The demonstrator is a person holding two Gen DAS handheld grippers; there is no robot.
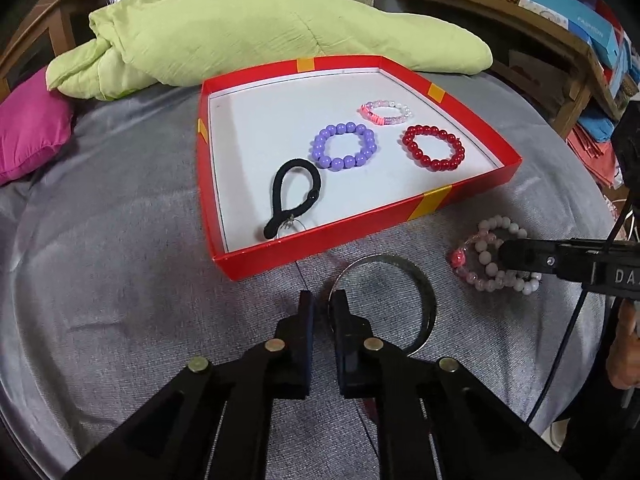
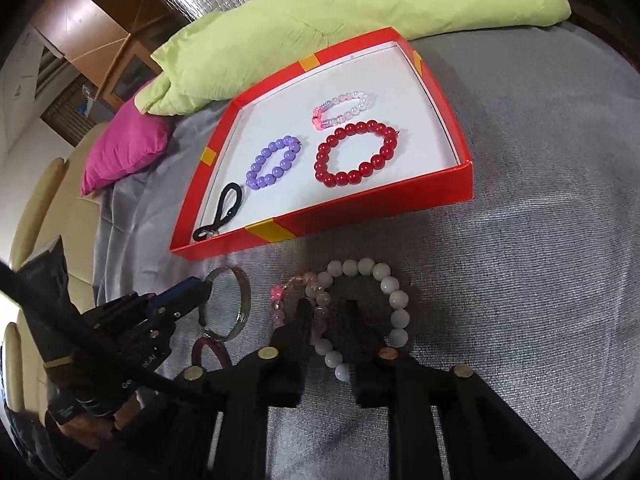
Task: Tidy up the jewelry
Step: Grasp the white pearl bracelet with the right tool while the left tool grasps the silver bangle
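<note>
Both tongs grip bracelets: left (image 1: 322,300) the metal bangle (image 1: 416,296) (right (image 2: 328,308) beaded).

Both black two-finger grippers are angled downward: the left gripper (image 1: 322,300) is nearly closed, the right gripper (image 2: 328,308) slightly parted (a hand (image 1: 624,344) is glimpsed).

Grey bedspread (image 1: 120,280) bears red box (image 1: 320,236); silver bangle (image 1: 420,280); pale bead bracelets (image 1: 492,264); green quilt (image 1: 240,32); pink cushion (image 1: 32,128).

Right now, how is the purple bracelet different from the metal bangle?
The purple bracelet is a ring of round beads; the metal bangle is one smooth band. The purple bracelet lies inside the red box; the metal bangle lies outside on the grey cloth. Both are rings.
</note>
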